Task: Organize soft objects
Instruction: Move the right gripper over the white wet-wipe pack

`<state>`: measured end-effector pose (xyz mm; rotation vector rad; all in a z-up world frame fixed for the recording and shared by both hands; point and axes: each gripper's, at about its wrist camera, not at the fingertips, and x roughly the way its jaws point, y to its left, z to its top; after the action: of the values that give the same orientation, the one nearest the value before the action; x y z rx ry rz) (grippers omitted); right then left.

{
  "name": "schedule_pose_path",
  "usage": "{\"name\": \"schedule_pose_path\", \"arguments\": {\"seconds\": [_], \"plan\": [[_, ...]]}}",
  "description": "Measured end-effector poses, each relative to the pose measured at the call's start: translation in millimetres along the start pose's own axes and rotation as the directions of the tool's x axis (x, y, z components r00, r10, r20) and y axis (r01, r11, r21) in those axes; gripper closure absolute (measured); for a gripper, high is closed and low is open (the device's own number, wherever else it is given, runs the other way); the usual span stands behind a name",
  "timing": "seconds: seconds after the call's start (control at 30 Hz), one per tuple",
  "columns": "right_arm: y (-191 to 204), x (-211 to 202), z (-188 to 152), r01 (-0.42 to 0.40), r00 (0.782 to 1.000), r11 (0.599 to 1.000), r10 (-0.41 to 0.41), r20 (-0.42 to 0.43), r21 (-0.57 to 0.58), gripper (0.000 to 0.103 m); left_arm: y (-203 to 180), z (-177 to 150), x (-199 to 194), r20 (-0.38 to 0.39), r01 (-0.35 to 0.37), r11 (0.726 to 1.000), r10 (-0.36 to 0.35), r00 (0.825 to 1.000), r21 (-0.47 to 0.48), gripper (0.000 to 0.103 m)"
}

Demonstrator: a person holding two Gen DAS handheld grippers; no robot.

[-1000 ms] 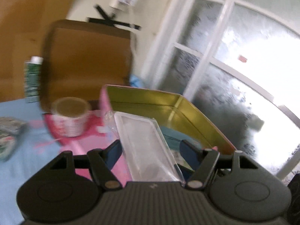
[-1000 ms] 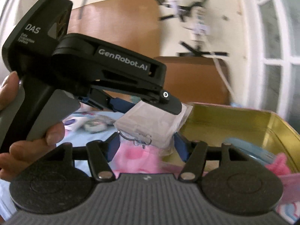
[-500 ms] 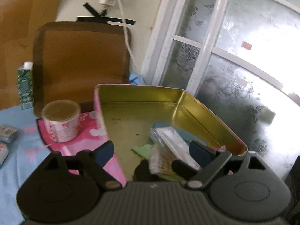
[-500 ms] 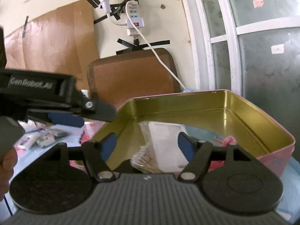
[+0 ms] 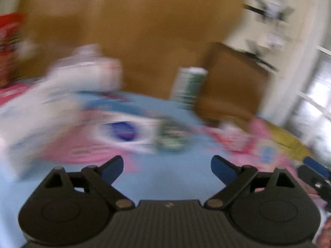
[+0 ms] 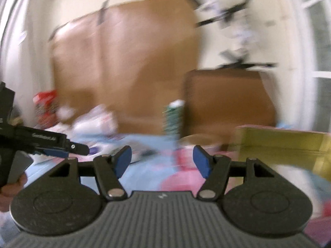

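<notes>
Both views are motion-blurred. My left gripper [image 5: 167,165] is open and empty above the blue tablecloth. Ahead of it lie blurred soft packets: a white one with a blue logo [image 5: 124,134], a green-patterned one [image 5: 171,138] and a large white pack [image 5: 82,76]. The pink tin with a gold inside [image 5: 289,140] is at the right. My right gripper [image 6: 162,161] is open and empty; the tin [image 6: 285,142] is to its right. The left gripper [image 6: 53,144] shows at the left of the right wrist view.
A green and white carton [image 5: 189,86] stands at the back of the table, also in the right wrist view [image 6: 173,117]. A brown chair back [image 6: 229,101] stands behind the table. A red bag [image 6: 44,103] is at the far left. The blue cloth [image 5: 165,181] lies under the grippers.
The clear packet held by both grippers now lies in the tin. Both grippers let go, opened and swung left, away from the tin toward the packets on the cloth.
</notes>
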<state>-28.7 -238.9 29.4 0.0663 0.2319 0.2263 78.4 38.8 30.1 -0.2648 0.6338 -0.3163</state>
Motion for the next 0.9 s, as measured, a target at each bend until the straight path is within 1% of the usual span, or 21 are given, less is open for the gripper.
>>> {"name": "schedule_pose_path", "arguments": {"seconds": [0.03,0.1,0.17,0.23,0.27,0.33,0.37,0.47,0.53,0.6,0.7,0.73,0.77,0.8,0.9], "plan": [[11.2,13.7,1.2,-0.044,0.999,0.999,0.043,-0.028,-0.015,0.035,17.4,0.2,-3.4,0.004,-0.032,0.999,0.032,0.999,-0.016,0.008],[34.2,40.9,4.5,-0.107,0.992,0.992,0.103,-0.067,-0.059,0.035,42.2,-2.0,-9.4,0.020,-0.084,0.996,0.085,0.996,-0.035,0.008],[57.5,72.7,9.3,-0.150,0.986,0.982,0.139,-0.097,-0.113,0.035,57.7,-5.8,-11.9,0.034,-0.110,0.993,0.112,0.993,-0.052,0.008],[74.6,103.3,15.6,-0.172,0.980,0.975,0.155,-0.121,-0.143,0.035,67.2,-14.3,-8.1,0.034,-0.099,0.993,0.102,0.994,-0.071,0.008],[81.9,122.5,20.2,-0.176,0.978,0.974,0.156,-0.137,-0.144,0.035,67.0,-15.2,-6.0,0.013,-0.101,0.991,0.103,0.995,-0.085,0.011],[91.4,158.2,28.1,-0.180,0.970,0.977,0.157,-0.186,-0.117,0.035,64.8,-14.3,-13.4,0.071,-0.075,0.994,0.081,0.994,-0.080,0.008],[94.5,172.9,31.4,-0.182,0.964,0.979,0.159,-0.212,-0.095,0.035,63.9,-14.5,-15.4,0.085,-0.068,0.995,0.074,0.994,-0.073,0.008],[102.2,216.5,38.1,-0.179,0.943,0.983,0.160,-0.292,-0.040,0.035,66.8,-15.6,-19.8,0.115,-0.042,0.996,0.051,0.992,-0.082,0.008],[109.2,238.3,38.8,-0.189,0.923,0.981,0.166,-0.347,-0.033,0.035,71.8,-15.5,-20.8,0.128,-0.023,0.994,0.037,0.991,-0.111,0.008],[117.3,254.9,35.9,-0.201,0.899,0.979,0.169,-0.403,-0.037,0.035,79.0,-15.5,-21.6,0.129,0.000,0.990,0.019,0.991,-0.142,0.008],[126.1,272.1,28.1,-0.247,0.849,0.968,0.196,-0.490,-0.040,0.035,84.7,-15.7,-22.5,0.134,0.021,0.985,0.002,0.991,-0.169,0.007],[127.9,273.8,26.0,-0.268,0.841,0.963,0.213,-0.498,-0.040,0.035,85.2,-15.7,-22.8,0.137,0.025,0.985,-0.001,0.991,-0.172,0.007],[128.0,272.2,23.5,-0.286,0.827,0.958,0.231,-0.512,-0.031,0.035,86.1,-16.0,-22.5,0.139,0.028,0.985,-0.003,0.990,-0.173,0.007],[128.1,271.0,21.4,-0.298,0.817,0.954,0.247,-0.522,-0.016,0.038,86.2,-15.8,-22.6,0.140,0.030,0.985,-0.006,0.990,-0.173,0.006],[128.3,254.2,18.0,-0.332,0.807,0.943,0.287,-0.515,0.005,0.039,87.0,-15.9,-22.3,0.140,0.034,0.984,-0.009,0.990,-0.176,0.006]]}}
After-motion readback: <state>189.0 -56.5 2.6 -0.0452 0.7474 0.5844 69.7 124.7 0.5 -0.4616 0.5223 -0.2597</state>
